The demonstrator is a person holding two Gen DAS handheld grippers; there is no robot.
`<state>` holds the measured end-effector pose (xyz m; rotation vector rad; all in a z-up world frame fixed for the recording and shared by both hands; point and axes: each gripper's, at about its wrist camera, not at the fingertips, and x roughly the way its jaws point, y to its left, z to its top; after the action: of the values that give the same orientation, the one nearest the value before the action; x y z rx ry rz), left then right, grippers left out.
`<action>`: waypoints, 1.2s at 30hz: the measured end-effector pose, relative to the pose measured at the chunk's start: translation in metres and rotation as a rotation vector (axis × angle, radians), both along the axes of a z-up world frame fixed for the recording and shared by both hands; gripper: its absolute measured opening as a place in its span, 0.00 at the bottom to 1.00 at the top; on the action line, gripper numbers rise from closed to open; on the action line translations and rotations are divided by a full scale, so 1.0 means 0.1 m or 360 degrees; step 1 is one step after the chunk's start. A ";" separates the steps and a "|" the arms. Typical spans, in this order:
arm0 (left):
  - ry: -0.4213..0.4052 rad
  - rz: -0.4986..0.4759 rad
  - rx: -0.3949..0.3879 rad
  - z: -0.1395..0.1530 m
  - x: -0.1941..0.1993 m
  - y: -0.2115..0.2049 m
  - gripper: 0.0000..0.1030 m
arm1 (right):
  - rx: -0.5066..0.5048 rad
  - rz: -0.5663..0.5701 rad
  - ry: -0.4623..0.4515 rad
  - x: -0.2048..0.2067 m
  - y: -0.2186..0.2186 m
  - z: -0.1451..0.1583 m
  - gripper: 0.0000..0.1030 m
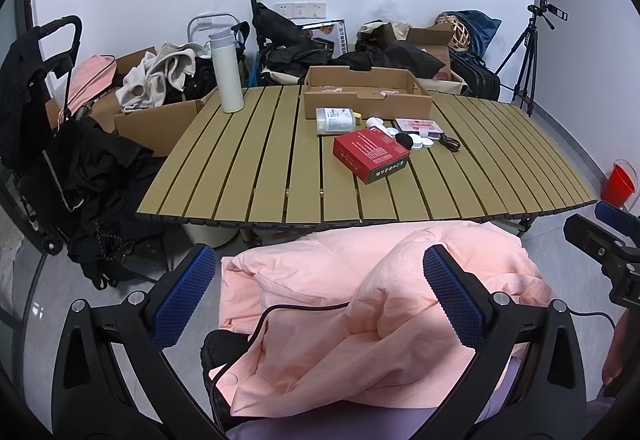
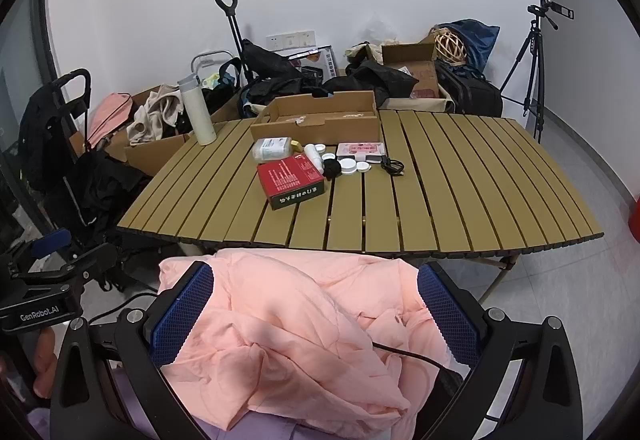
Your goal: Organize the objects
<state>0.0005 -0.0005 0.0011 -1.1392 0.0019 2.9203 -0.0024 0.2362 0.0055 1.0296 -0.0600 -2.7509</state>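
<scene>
Starting with the red box (image 2: 295, 179) mid-table looks sensible — rigid cardboard, probably light; take it across the short sides. The clear bottle (image 2: 275, 148) lying beside it may roll, and the white lids (image 2: 355, 164) are small and slippery. Left gripper (image 1: 320, 296) and right gripper (image 2: 316, 306) hover wide apart, holding nothing, short of the slatted table (image 2: 460, 199). The destination is presumably the cardboard tray (image 2: 320, 119) behind. A pink jacket (image 2: 288, 324) bunches under both grippers — cable snag risk.
</scene>
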 end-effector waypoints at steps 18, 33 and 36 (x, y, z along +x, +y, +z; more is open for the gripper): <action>-0.0008 0.0005 -0.0018 -0.01 -0.01 0.00 1.00 | -0.0025 -0.0022 -0.0006 -0.01 0.05 0.02 1.00; -0.0013 0.0008 -0.0020 -0.03 0.00 -0.03 1.00 | -0.0006 -0.0021 -0.0006 -0.02 0.05 0.02 1.00; -0.0015 0.0007 -0.0020 -0.03 0.00 -0.03 1.00 | -0.0006 -0.0025 -0.0010 -0.03 0.06 0.01 1.00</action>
<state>0.0006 -0.0033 -0.0018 -1.1566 0.0182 2.9228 -0.0052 0.2421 0.0061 1.0412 -0.0747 -2.7602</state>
